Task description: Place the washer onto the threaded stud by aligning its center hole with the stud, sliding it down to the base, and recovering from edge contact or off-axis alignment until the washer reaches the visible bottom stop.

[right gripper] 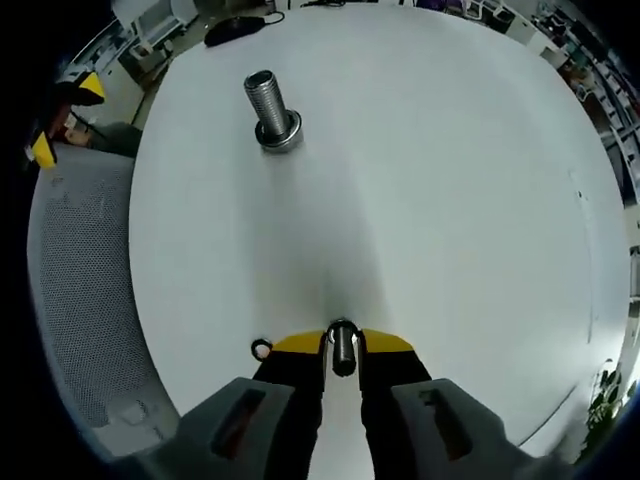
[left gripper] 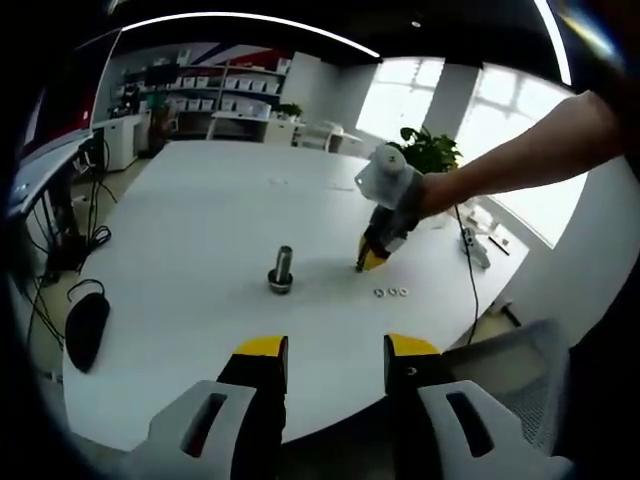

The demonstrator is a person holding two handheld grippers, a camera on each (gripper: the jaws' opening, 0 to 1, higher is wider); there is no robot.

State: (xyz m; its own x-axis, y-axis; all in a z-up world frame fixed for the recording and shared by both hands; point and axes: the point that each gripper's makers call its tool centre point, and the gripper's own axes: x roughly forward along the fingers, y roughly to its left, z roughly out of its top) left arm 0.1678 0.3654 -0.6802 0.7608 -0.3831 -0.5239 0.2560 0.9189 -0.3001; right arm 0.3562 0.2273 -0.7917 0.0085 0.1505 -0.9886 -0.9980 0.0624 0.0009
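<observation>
Nearby, spare small metal washers (left gripper: pixel 391 292) lie beside right gripper (right gripper: pixel 343 352), jaws pinching silver ring washer (right gripper: pixel 343 345); upright threaded steel stud (right gripper: pixel 270 108) well apart, white tabletop (right gripper: pixel 450 200) between. Left gripper (left gripper: pixel 336 352) jaws spread at table edge.

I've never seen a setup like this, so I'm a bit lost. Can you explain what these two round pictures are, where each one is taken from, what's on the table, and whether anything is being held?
There is no robot here. A person holds a two-jaw claw in each hand, and a fisheye camera rides on each one. The left gripper view looks past the left claw, its jaws open and empty, over a white table. On the table are an upright threaded stud, a few loose washers and a black mouse. The person's arm holds the right claw tip-down at the table. The right gripper view looks along that claw, whose jaws are shut on a small metal ring, apparently a washer.
</observation>
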